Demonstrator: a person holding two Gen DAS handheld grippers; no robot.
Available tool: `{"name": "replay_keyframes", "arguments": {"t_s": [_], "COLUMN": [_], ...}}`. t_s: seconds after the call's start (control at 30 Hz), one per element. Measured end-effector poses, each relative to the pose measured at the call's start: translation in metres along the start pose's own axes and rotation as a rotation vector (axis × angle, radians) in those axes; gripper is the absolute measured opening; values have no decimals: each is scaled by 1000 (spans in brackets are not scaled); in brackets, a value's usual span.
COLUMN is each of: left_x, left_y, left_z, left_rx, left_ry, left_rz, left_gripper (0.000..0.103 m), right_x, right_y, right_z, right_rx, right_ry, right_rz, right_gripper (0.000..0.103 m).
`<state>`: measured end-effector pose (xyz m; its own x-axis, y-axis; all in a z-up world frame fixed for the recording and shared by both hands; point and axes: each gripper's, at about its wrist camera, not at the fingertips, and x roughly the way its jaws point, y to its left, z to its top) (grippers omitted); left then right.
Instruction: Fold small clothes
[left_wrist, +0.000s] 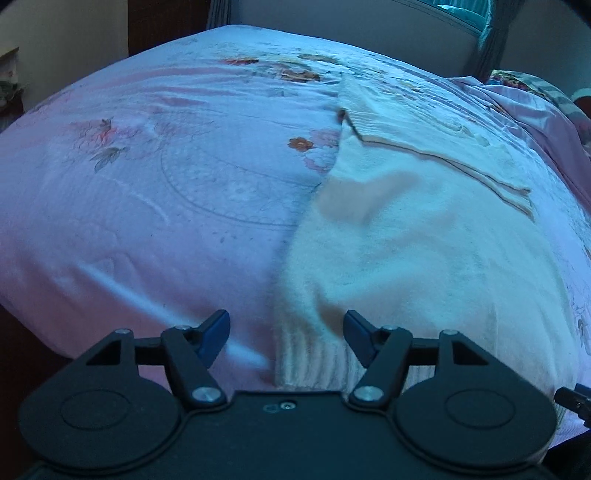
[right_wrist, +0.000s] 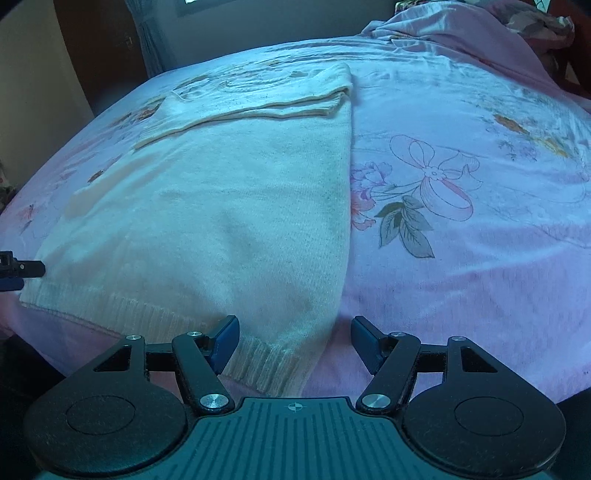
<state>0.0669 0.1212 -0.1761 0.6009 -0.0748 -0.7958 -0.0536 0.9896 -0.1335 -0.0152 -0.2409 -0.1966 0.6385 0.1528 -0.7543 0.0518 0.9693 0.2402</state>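
Observation:
A cream knit sweater (left_wrist: 424, 258) lies flat on a pink floral bedspread (left_wrist: 147, 221), with a sleeve folded across its upper part. My left gripper (left_wrist: 286, 336) is open just above the left corner of the ribbed hem, its blue pads apart and pressing on nothing. In the right wrist view the sweater (right_wrist: 221, 206) fills the left half of the bedspread (right_wrist: 480, 258). My right gripper (right_wrist: 295, 343) is open over the hem's right corner, with the knit edge lying below and between its fingers. A tip of the left gripper (right_wrist: 14, 271) shows at the sweater's lower left corner.
The bed's near edge runs just under both grippers, dark below it. A crumpled pink sheet (right_wrist: 461, 33) is heaped at the far right. A grey curtain (right_wrist: 151, 40) and dark wall stand behind the bed. Bare bedspread lies on both sides of the sweater.

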Motion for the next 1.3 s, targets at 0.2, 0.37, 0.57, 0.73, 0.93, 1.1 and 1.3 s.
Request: {"name": "replay_keyframes", "arguments": {"t_s": [0.2,0.37,0.57,0.73,0.93,1.1,1.3], "left_x": [8,11,12,18,13,5,15], "left_y": [10,13,12,7,9,0,-17], "left_z": [-6,-8,-9,-9,-2,24,79], "left_rx": [-34,-53,-55,-44,-81,-83,-87], "left_ry": [35,65,104,113,114,70,5], "left_rz": [-94,-165,-219,-206,-242,-300,-337], "left_gripper": [55,37,22,26,8,8,8], "right_x": [4,6,8,9,6,-3,0], "right_y": [-4,-3,-8,-13,-22,-27,-34], "right_z": [-2,-3,-3,-3,0,24,73], "right_rx": [60,83,163,206,312,359,393], "right_ry": [44,71,103,113,110,34,-56], "right_rz": [18,38,74,88,195,260,276], "right_gripper": [45,38,24,19,7,7,7]}}
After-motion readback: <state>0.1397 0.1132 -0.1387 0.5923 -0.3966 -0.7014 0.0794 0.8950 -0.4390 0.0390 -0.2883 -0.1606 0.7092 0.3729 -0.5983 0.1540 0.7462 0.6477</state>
